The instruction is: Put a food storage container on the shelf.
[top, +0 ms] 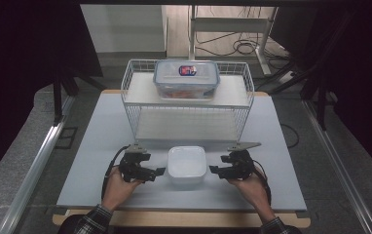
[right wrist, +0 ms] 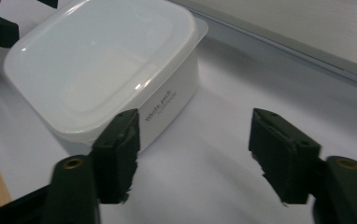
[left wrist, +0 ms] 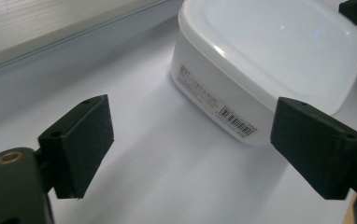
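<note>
A white, lidded plastic box (top: 187,164) sits on the grey table near its front edge, between my two grippers. My left gripper (top: 158,172) rests just left of the box, open, its jaws pointing at the box's side (left wrist: 223,100), where a barcode label shows. On the other side my right gripper (top: 214,170) is open as well, and the box (right wrist: 106,70) lies ahead and to the left of its jaws. Neither gripper touches the box. A clear, lidded food container (top: 187,78) with a red and blue label stands on the top shelf of a white wire rack (top: 186,100).
The wire rack stands at the back middle of the table (top: 101,146), its lower shelf (top: 186,124) bare. Bare tabletop lies on both sides of the rack. Past the table are the floor, cables and a metal frame (top: 232,29).
</note>
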The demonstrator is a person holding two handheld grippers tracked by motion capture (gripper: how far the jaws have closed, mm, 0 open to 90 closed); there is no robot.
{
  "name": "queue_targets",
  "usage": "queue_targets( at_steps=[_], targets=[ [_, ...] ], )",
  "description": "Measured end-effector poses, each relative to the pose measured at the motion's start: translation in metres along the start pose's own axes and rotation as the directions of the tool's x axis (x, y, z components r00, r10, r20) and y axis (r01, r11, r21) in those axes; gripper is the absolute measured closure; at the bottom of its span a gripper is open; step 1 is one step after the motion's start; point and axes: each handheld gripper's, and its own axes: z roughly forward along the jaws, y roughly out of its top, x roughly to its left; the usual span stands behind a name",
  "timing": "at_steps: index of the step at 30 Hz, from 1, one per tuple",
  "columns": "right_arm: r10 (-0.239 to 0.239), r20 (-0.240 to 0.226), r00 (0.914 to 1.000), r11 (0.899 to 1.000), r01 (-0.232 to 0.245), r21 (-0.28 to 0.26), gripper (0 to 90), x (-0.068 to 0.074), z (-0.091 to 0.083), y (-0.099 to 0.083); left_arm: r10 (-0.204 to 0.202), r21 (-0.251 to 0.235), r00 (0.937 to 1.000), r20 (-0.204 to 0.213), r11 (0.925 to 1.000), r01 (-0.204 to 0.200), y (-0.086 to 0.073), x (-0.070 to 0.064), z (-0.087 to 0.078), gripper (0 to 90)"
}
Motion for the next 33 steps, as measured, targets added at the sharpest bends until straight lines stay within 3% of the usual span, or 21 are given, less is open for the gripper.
queue_targets(
  at_steps=[4, 11, 14, 17, 26, 30, 33],
  targets=[
    [-0.007, -0.005, 1.0000, 1.000, 0.007, -0.004, 22.3, 0.000, -0.001, 0.002, 0.044, -0.006, 0.9989, -0.014, 0.9990, -0.044, 0.001, -0.002, -0.001, 8.2],
    [0.007, -0.044, 0.9990, 0.999, -0.009, -0.044, 13.4, 0.002, -0.004, 0.009, 0.047, -0.011, 0.9988, 0.008, 0.9988, -0.047, 0.012, -0.008, -0.004, 5.4],
    [-0.005, -0.057, 0.9983, 1.000, 0.003, -0.030, 7.7, 0.008, -0.004, 0.014, 0.050, -0.006, 0.9976, 0.047, 0.9987, -0.050, 0.016, -0.012, -0.001, 3.7],
    [-0.009, -0.059, 0.9982, 1.000, 0.008, -0.018, 6.2, 0.016, -0.001, 0.017, 0.055, 0.014, 0.9974, 0.047, 0.9983, -0.056, 0.020, -0.016, 0.003, 2.9],
    [0.028, -0.083, 0.9962, 0.999, -0.030, -0.022, 18.5, 0.019, 0.012, 0.027, 0.020, 0.021, 0.9976, 0.067, 0.9995, -0.022, 0.026, -0.015, 0.015, 7.8],
    [0.060, -0.092, 0.9940, 0.998, -0.060, 0.006, 25.2, 0.015, 0.019, 0.026, -0.002, 0.036, 0.9946, 0.104, 0.9993, -0.002, 0.025, -0.012, 0.027, 10.2],
    [0.077, -0.104, 0.9915, 0.997, -0.075, 0.026, 29.7, 0.014, 0.025, 0.025, -0.026, 0.033, 0.9878, 0.154, 0.9992, 0.021, 0.026, -0.012, 0.031, 13.7]
  ],
)
